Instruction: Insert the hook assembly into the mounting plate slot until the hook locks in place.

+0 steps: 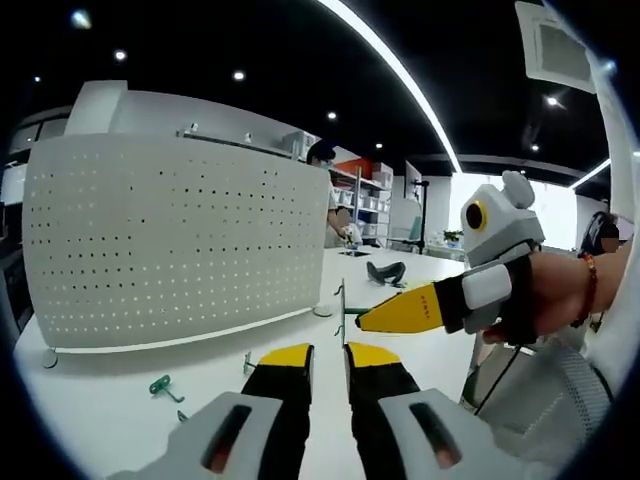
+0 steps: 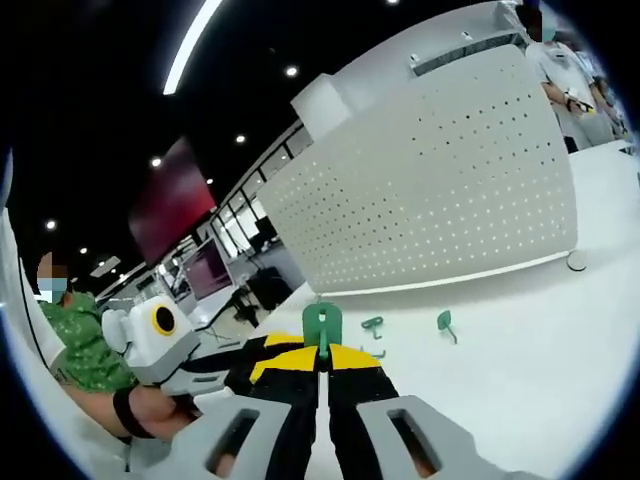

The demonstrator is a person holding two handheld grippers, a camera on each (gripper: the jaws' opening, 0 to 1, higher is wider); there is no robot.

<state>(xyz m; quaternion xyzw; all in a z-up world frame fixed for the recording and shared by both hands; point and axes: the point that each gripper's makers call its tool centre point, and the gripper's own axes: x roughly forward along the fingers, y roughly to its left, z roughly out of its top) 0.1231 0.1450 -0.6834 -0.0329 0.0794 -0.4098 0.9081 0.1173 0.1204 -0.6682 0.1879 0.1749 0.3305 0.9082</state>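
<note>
Right claw (image 2: 322,362) pinches green hook (image 2: 322,325) short of pegboard (image 2: 430,180).

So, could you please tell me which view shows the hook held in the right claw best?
The right gripper view: the green hook stands front and centre, pinched between the shut right claw tips, with the pegboard behind. In the left gripper view the right claw enters from the right, and the hook shows as a thin edge-on sliver at its tip.
</note>
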